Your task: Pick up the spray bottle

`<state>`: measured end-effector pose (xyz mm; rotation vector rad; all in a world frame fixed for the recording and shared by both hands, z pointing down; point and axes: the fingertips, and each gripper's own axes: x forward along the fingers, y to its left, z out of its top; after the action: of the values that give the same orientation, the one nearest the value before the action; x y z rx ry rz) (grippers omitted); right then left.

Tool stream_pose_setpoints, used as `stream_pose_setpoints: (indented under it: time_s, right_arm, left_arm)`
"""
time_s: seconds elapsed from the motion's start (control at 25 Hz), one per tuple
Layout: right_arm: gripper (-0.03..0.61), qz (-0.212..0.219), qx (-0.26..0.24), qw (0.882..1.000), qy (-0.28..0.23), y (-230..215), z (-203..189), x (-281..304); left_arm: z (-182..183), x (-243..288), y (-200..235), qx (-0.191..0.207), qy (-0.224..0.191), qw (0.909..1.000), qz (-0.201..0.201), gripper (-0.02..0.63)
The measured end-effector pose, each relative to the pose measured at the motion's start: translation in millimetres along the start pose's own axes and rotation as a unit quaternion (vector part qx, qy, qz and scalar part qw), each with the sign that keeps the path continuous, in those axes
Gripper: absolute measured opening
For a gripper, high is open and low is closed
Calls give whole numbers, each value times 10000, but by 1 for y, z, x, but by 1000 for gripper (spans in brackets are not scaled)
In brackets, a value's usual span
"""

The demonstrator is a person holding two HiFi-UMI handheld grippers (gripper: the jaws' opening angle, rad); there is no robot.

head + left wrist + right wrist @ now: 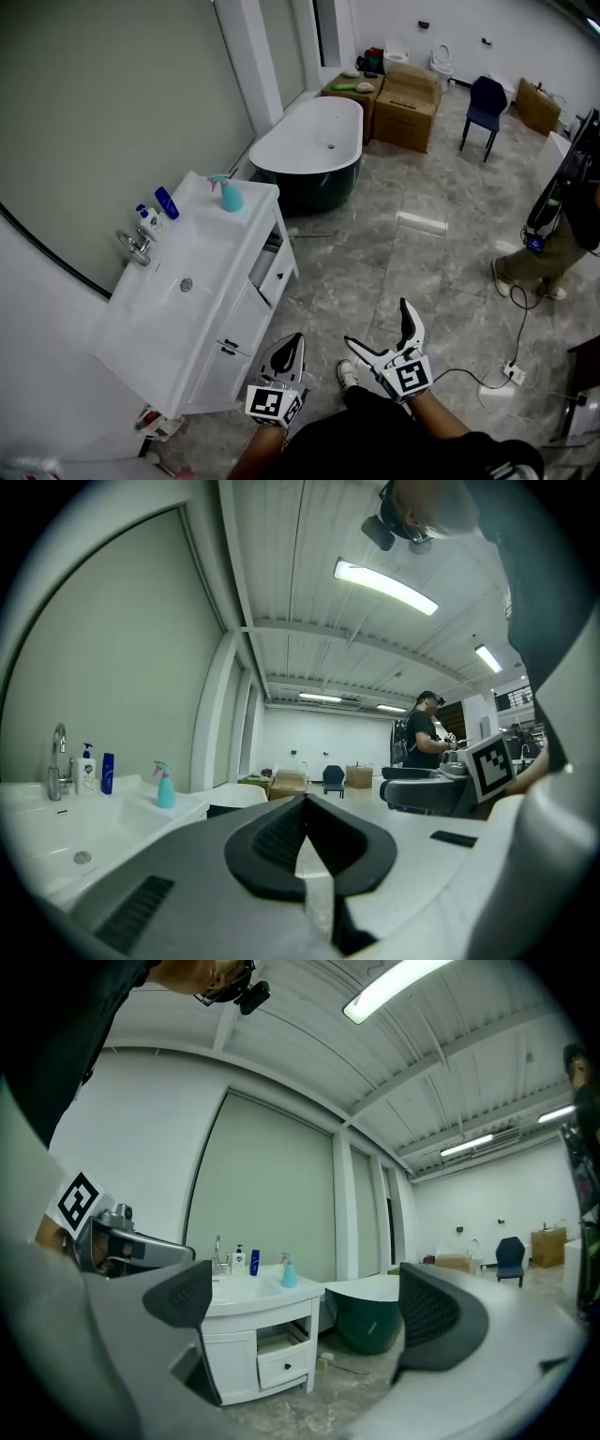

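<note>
Teal plastic spray bottle (231, 195), glossy white vanity (236, 323), shiny metal faucet (136, 247).

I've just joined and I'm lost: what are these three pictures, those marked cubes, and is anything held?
A person holds a two-jaw tool in each hand; the marked cubes are part of them. The wide picture is from a head camera looking down on the left tool and right tool. The other two look along each tool's jaws: left shut, right open, both empty. The teal spray bottle stands on the white sink counter, with a faucet and a blue bottle, far from both tools.
</note>
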<state>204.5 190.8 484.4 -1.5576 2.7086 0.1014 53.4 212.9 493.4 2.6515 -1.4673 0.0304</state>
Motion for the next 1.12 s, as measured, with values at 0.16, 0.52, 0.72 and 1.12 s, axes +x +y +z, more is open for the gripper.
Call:
stream_pose_setpoints:
  time_s: [0.16,0.52,0.72,1.12]
  right_arm:
    - [592,165,120,9998,52,-27,-2,44]
    - [592,152,48,9998,78,-96,-14,116]
    - [591,346,107,9992,176,-113,-19,145]
    - [591,663,357,9970,161,-123,-35,214]
  left_arm:
    - [11,40,22,49,18,9999,130,-3]
    - [20,119,53,4,78,9995,298,-3]
    - [25,147,69,-4,40,9988,492,-3]
    - [15,172,110,-64,183,9960,874,-3]
